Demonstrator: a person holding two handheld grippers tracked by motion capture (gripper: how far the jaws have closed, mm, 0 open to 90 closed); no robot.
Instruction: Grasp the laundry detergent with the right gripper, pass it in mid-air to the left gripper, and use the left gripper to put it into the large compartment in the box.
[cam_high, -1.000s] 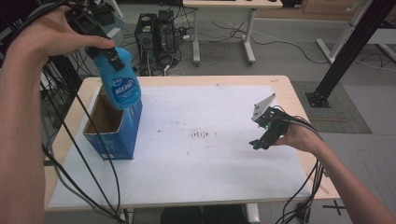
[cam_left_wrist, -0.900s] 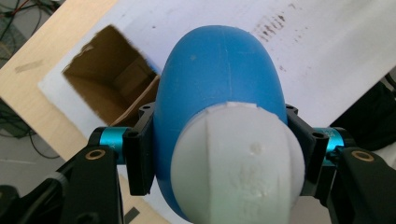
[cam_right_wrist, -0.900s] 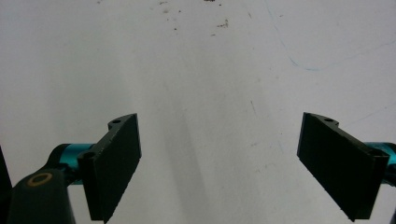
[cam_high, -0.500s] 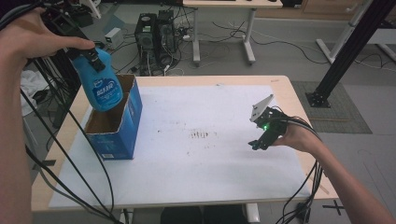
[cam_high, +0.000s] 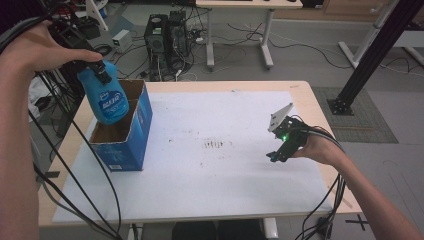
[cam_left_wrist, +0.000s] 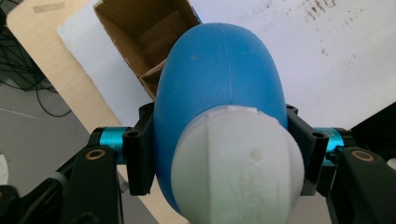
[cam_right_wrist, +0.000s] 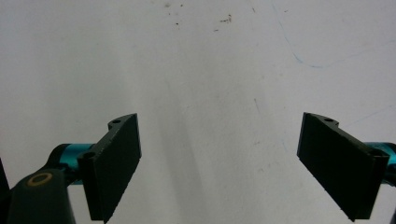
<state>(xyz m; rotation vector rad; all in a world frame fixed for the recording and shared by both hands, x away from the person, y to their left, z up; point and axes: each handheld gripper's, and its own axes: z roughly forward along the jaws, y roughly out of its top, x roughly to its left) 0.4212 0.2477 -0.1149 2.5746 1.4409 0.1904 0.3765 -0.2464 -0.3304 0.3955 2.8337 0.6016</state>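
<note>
- blue bottle (cam_high: 108, 99) clamped near its white cap (cam_left_wrist: 237, 168) between the left gripper (cam_left_wrist: 219, 149) jaws; hanging bottom-down over the open blue cardboard box (cam_high: 131, 137) beneath
- right gripper (cam_right_wrist: 219, 163) gaping wide, holding nothing; white table sheet (cam_right_wrist: 210, 70) ahead of it

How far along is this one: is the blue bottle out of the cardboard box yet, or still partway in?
Partly done. The left gripper is clamped on the blue bottle just below its white cap, holding it over the open blue cardboard box; whether its base has cleared the rim cannot be told. The right gripper hangs open over the white table mat, holding nothing. Where the bottle ends up is left.
</note>
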